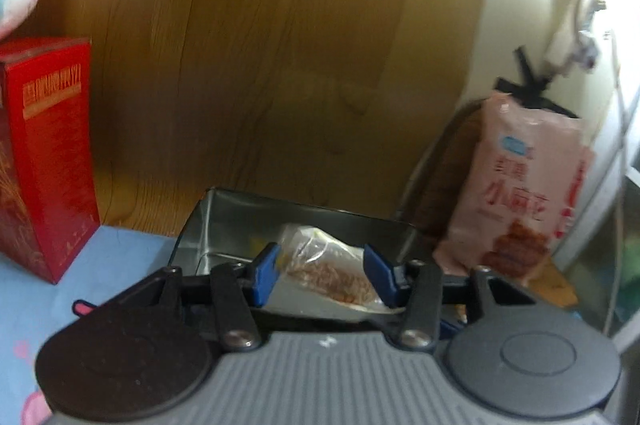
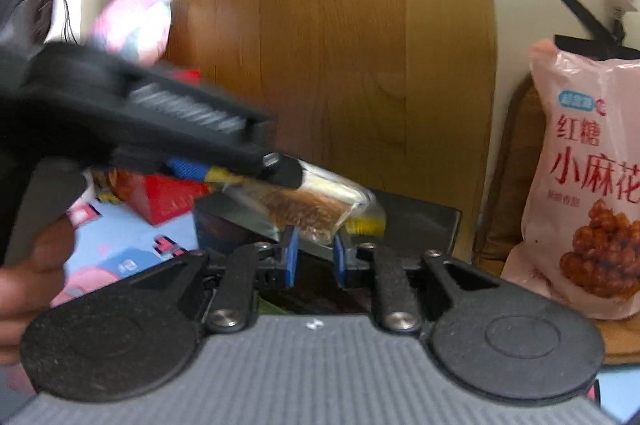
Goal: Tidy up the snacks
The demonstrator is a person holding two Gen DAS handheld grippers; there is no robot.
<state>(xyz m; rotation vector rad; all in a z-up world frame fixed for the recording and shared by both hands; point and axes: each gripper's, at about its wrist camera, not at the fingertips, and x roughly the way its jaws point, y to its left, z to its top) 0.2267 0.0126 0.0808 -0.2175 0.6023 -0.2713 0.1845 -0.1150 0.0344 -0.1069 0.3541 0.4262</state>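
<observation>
Wood-panelled wall behind blue patterned tabletop (image 1: 120, 249). Left gripper (image 1: 320, 271), tilted downward, clamped clear snack packet (image 1: 332, 273) above metal tin (image 1: 224, 225). Right gripper (image 2: 315, 257): narrow-gapped, empty. Pink bag (image 2: 588, 185) read "红糖小麻花".

Place: home room
Backing: wooden headboard-like panel (image 1: 260, 45)
Surface: cartoon-print blue cloth (image 1: 120, 265)
Goods: pink snack bag (image 2: 588, 185), red gift box (image 1: 44, 153), plush toy (image 2: 132, 21)

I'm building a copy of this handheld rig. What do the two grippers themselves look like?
Both match. The left gripper and right gripper each have a grey ribbed body, two round black discs at the sides, black linkage bars with silver screws, and blue pads on the fingers. A small white mark sits on each body's front edge. No cables or sleeves show.
</observation>
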